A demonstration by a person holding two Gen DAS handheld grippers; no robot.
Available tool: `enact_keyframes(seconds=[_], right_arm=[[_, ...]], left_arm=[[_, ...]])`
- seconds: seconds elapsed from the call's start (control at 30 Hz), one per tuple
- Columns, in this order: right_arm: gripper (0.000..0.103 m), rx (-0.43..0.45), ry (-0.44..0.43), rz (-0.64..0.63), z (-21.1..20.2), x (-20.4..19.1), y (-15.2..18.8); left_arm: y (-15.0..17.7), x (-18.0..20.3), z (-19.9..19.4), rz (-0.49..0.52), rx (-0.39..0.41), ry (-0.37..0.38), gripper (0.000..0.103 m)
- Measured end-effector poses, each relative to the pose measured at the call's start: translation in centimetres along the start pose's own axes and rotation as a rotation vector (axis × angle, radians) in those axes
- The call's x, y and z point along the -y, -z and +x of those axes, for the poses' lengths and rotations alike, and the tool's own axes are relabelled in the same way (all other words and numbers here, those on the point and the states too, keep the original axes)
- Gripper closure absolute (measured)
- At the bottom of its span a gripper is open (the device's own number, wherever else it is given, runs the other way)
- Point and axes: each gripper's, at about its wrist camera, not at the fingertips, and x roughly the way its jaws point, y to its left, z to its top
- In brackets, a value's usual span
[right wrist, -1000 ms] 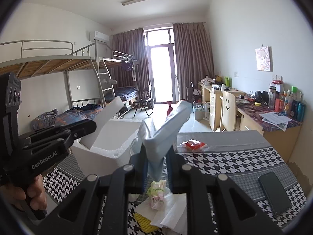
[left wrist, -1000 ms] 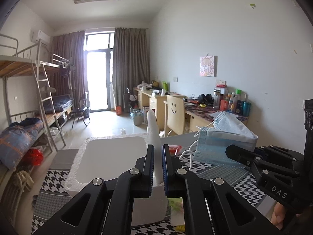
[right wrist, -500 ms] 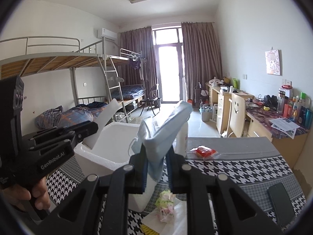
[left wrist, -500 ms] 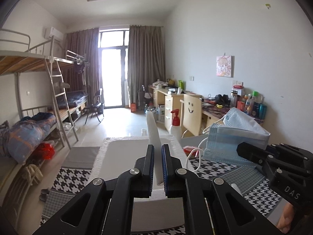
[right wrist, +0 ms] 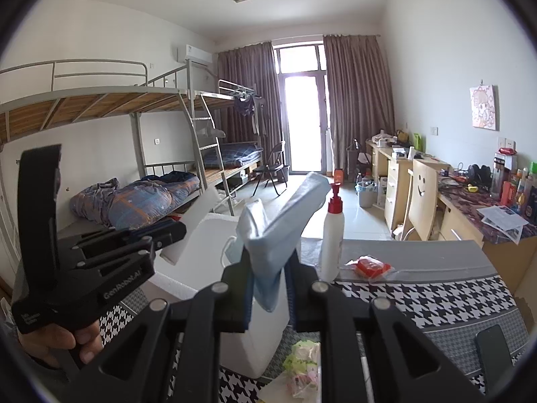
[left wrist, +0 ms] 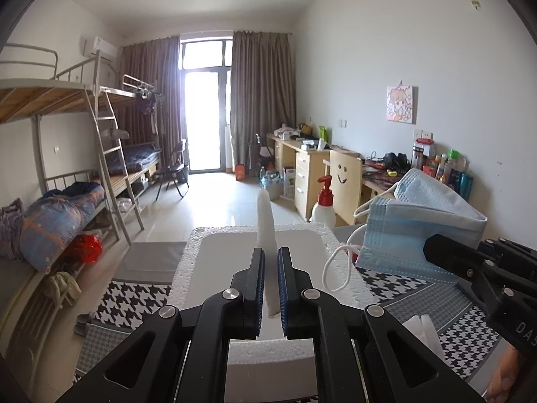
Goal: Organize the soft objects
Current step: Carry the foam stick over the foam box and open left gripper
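Both raised over the foam box [left wrist: 188,268] — left hand-held gripper [left wrist: 270,288] clamps its white lid [left wrist: 266,231], right hand-held gripper [right wrist: 268,288] grips blue face masks [right wrist: 282,221].

Pretty clearly a student dorm room. Metal bunk beds [right wrist: 141,127] with a ladder [left wrist: 112,154] run down the left wall, bedding [right wrist: 134,201] bundled on the lower bunk. Wooden desks [left wrist: 302,164] cluttered with bottles [left wrist: 449,171] line the right wall, and there's a curtained balcony door [left wrist: 206,117] at the far end.
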Motion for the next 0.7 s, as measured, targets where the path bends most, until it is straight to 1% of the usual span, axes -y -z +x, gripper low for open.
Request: enact_keyframes(seconds=[0.33, 0.43, 0.47, 0.5, 0.53, 0.57, 0.6, 0.63, 0.7], right_arm=[[0.083, -0.014, 0.010, 0.003, 0.8, 0.2, 0.0], [0.083, -0.017, 0.016, 0.001, 0.9, 0.0, -0.1], [0.083, -0.018, 0.018, 0.001, 1.0, -0.1, -0.2], [0.083, -0.019, 0.022, 0.000, 1.0, -0.1, -0.3], [0.083, -0.019, 0.025, 0.000, 1.0, -0.2, -0.3], [0.083, -0.018, 0.027, -0.001, 1.0, -0.3, -0.4], [0.083, -0.017, 0.029, -0.001, 1.0, -0.5, -0.5], [0.083, -0.016, 0.031, -0.002, 1.0, -0.6, -0.5], [0.083, -0.018, 0.030, -0.003, 1.0, -0.7, -0.5]], left_arm=[[0.3, -0.4, 2.1, -0.002, -0.051, -0.007, 0.095], [0.5, -0.5, 3.0, -0.008, -0.086, 0.000, 0.089], [0.6, -0.5, 3.1, -0.001, -0.090, -0.009, 0.088], [0.6, -0.5, 3.1, 0.005, -0.092, -0.020, 0.079], [0.6, -0.3, 3.0, 0.003, -0.092, -0.022, 0.056], [0.6, -0.3, 2.9, -0.003, -0.090, -0.015, 0.042], [0.6, -0.4, 2.7, -0.009, -0.081, -0.021, 0.018], [0.6, -0.5, 2.3, -0.011, -0.061, -0.031, 0.012], [0.4, -0.5, 1.7, -0.005, -0.035, -0.053, 0.010]])
